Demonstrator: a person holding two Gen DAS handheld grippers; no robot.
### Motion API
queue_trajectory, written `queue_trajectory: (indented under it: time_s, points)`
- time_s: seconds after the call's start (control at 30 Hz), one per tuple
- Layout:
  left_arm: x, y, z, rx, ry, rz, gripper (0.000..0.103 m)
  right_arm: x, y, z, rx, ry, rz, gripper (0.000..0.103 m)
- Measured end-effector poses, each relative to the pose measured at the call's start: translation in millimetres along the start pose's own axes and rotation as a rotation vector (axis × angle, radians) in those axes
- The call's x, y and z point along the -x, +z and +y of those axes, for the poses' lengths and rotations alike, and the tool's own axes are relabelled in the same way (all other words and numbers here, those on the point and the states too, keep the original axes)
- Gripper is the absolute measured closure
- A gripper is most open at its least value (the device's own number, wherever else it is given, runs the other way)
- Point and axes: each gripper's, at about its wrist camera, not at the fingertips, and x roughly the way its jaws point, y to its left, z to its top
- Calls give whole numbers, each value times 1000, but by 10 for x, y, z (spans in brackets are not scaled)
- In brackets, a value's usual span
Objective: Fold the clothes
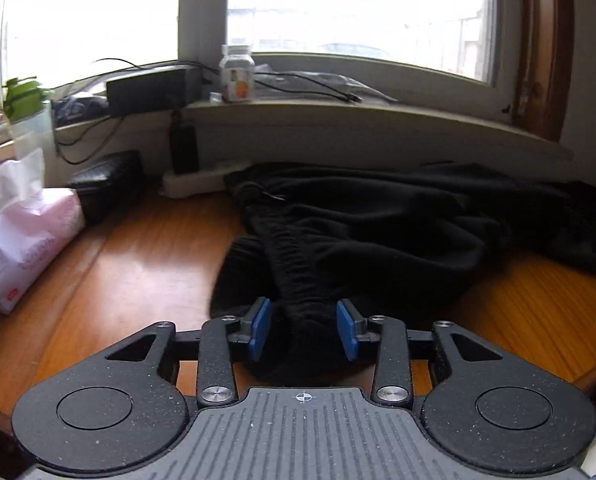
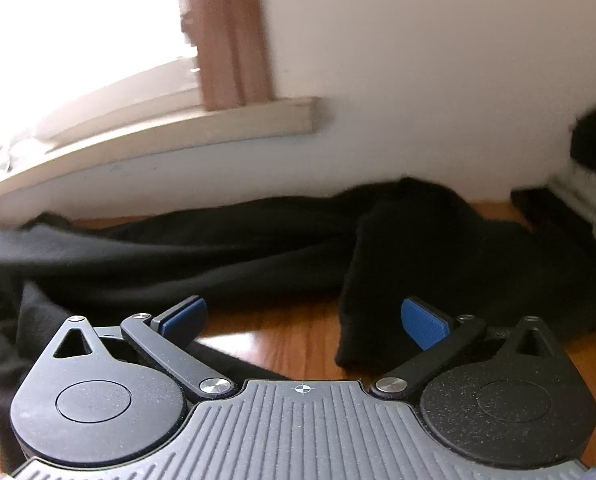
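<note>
Now trousers (image 1: 358,232) btwn left gripper (image 1: 305,330) pads.

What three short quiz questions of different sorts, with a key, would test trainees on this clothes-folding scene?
1. True or false: the left hand-held gripper has its blue pads pressed together.
2. What lies between the left pads: A. tissue pack, B. black garment, C. jar?
3. Fill in: the right hand-held gripper is ____, over the wooden table.

Key: 1 false. 2 B, its gathered waistband. 3 open, holding nothing.
</note>
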Motion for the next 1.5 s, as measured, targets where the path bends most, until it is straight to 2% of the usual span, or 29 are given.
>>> queue_trajectory:
  time_s: [0.03, 0.1, 0.3, 0.4, 0.5, 0.53, 0.57, 0.63, 0.67, 0.7, 0.8, 0.9, 1.07, 1.17, 1.2, 1.27, 1.33, 1.4, 1.47, 1.5]
  points:
    - [-32, -1, -23, -11, 0, 1, 56, 61, -18, 57, 24, 22, 6, 0]
    - [-97, 6, -69, -35, 9, 2, 53, 213, -65, 185, 63, 69, 6, 0]
    - [-271, 71, -209, -132, 75, 26, 62, 493, -203, 511, 142, 203, 36, 0]
    - [-360, 81, -282, -178, 108, 40, 62, 529, -251, 579, 189, 187, 66, 0]
    - [-428, 87, -299, -194, 127, 43, 70, 487, -307, 586, 243, 137, 107, 3]
    - [-422, 101, -298, -192, 127, 36, 77, 473, -331, 553, 248, 130, 120, 6]
    - [-412, 115, -297, -189, 127, 28, 88, 469, -356, 504, 244, 130, 131, 16]
    - [-343, 193, -267, -163, 135, -1, 92, 481, -398, 399, 233, 133, 140, 34]
    - [-293, 243, -257, -166, 145, -18, 93, 515, -389, 335, 226, 123, 132, 60]
    - [-232, 303, -230, -161, 155, -37, 93, 554, -366, 268, 222, 106, 124, 80]
    - [-11, 531, -86, -138, 173, -80, 94, 722, -257, 31, 188, 94, 86, 85]
    - [224, 739, 42, -126, 198, -117, 94, 918, -115, -87, 218, 26, 36, 92]
    - [548, 990, 174, -111, 223, -161, 97, 1436, 173, -290, 236, -55, -72, 93]
    - [672, 1062, 266, -71, 176, -158, 97, 1757, 299, -358, 237, -86, -134, 93]
    - [649, 1042, 283, -70, 168, -128, 97, 1810, 307, -367, 232, -94, -139, 93]
    - [558, 961, 317, -75, 143, -46, 94, 1777, 265, -401, 235, -70, -53, 91]
    - [413, 815, 345, -73, 113, 25, 93, 1691, 172, -414, 233, -53, 5, 81]
    - [322, 694, 356, -71, 105, 65, 91, 1633, 90, -415, 214, -47, 20, 66]
    - [284, 659, 364, -67, 109, 74, 81, 1594, 56, -402, 195, -23, 15, 55]
    - [266, 644, 368, -65, 111, 79, 80, 1564, 55, -386, 187, -15, 7, 49]
